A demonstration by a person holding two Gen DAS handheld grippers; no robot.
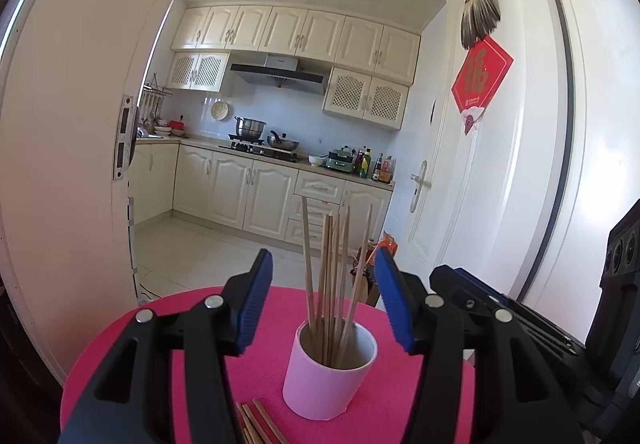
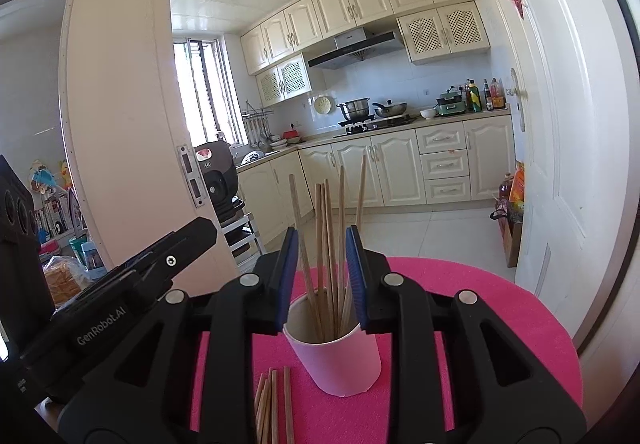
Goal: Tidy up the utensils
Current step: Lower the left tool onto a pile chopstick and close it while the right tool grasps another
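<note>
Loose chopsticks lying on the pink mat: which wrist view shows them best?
The right wrist view: the loose chopsticks lie between its gripper's arms, beside the cup, with much of their length visible. The left wrist view catches only their ends at the bottom edge.

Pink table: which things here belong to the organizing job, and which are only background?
Job things:
- white cup
- chopsticks standing in cup
- loose chopsticks on table

Background:
- kitchen cabinets
- pot on stove
- red door decoration

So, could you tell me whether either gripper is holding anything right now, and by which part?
Nothing: left gripper and right gripper are open around the chopsticks.
</note>
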